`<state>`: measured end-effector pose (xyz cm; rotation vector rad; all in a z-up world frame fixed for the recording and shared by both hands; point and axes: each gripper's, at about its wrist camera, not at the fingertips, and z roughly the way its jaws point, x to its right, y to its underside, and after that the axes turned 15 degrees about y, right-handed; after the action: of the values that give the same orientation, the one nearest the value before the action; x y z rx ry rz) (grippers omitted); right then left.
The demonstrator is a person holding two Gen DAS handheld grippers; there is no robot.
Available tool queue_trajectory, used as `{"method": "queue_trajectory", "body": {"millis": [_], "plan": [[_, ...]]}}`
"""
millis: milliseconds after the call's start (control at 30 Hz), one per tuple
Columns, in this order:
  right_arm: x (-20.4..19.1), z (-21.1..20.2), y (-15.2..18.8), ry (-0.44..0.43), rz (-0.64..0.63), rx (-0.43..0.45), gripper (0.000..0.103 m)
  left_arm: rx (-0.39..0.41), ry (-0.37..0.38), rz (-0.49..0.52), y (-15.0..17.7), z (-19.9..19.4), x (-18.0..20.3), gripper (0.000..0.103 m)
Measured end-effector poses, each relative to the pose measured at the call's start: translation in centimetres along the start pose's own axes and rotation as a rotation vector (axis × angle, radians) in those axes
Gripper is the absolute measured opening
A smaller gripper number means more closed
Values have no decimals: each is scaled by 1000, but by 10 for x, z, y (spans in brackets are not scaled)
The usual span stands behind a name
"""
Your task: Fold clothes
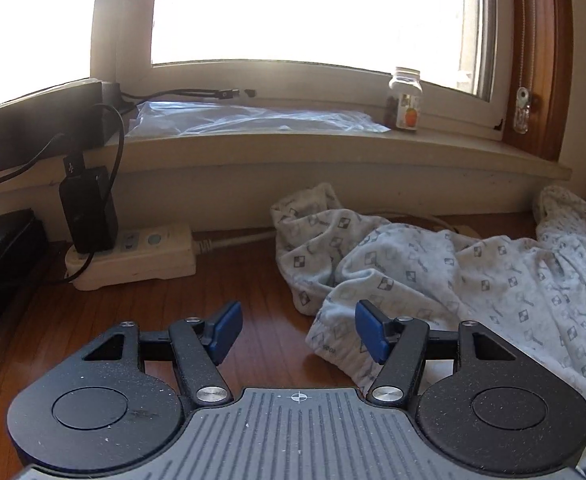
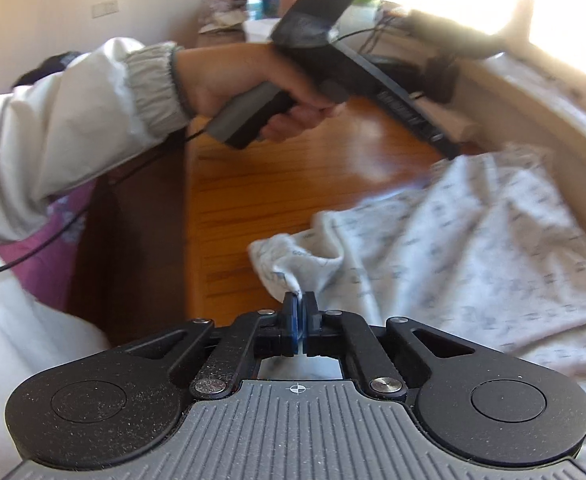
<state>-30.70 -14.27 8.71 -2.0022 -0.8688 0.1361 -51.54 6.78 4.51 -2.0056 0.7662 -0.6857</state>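
A white garment with a small grey checker print (image 1: 473, 280) lies rumpled on the wooden table (image 1: 233, 280), spreading to the right. My left gripper (image 1: 299, 330) is open just above the table; its right blue pad (image 1: 369, 336) is at the garment's elastic hem, with no cloth between the jaws. In the right wrist view the same garment (image 2: 473, 240) spreads right and ahead. My right gripper (image 2: 301, 322) is shut on a pinched corner of it. A person's hand (image 2: 261, 80) in a white sleeve holds the left gripper's handle over the far side of the table.
A white power strip (image 1: 133, 256) with a black adapter (image 1: 89, 208) sits at the back left under the windowsill (image 1: 293, 148). A black box (image 1: 45, 124), clear plastic sheet (image 1: 253, 118) and small jar (image 1: 405, 100) rest on the sill. A dark case (image 1: 1, 248) lies far left.
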Motion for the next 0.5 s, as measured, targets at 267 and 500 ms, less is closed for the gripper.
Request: {"method": "queue_trajectory", "body": {"millis": [267,500], "plan": [[76,-44,-16,261,106,123,3,60,-26,-12,-9,-2,1,70],[196,-66,32,598,391,79,3,43,22,37,-12,17,22,75]]}}
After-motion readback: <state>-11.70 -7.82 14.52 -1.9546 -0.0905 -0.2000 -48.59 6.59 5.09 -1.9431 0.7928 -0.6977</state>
